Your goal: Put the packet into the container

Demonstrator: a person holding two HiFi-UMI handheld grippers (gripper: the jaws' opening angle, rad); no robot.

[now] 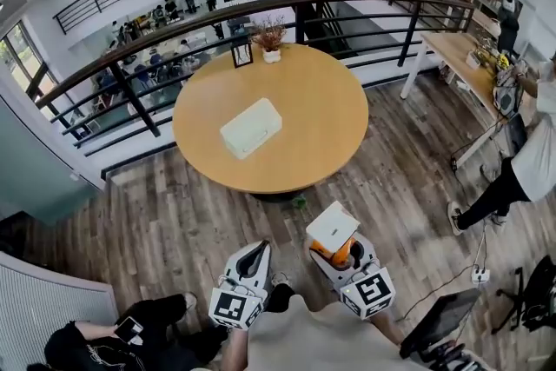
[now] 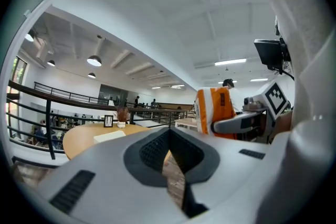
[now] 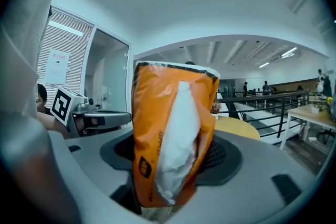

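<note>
Gripping the packet (image 1: 333,226) upright, the right claw (image 1: 339,249) stands short of the worktop (image 1: 313,117), apparently readying it for the white container (image 1: 251,127); the left claw (image 1: 257,255) is closed, empty.

Orange-and-white packet (image 3: 168,134) upright between the jaws of the right gripper (image 3: 170,176); white rectangular container (image 1: 251,127) flat on the round table (image 1: 321,126).

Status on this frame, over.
Left gripper shut, empty. Right gripper clamps orange packet. Container on table ahead, not reached. No obstacle between.
</note>
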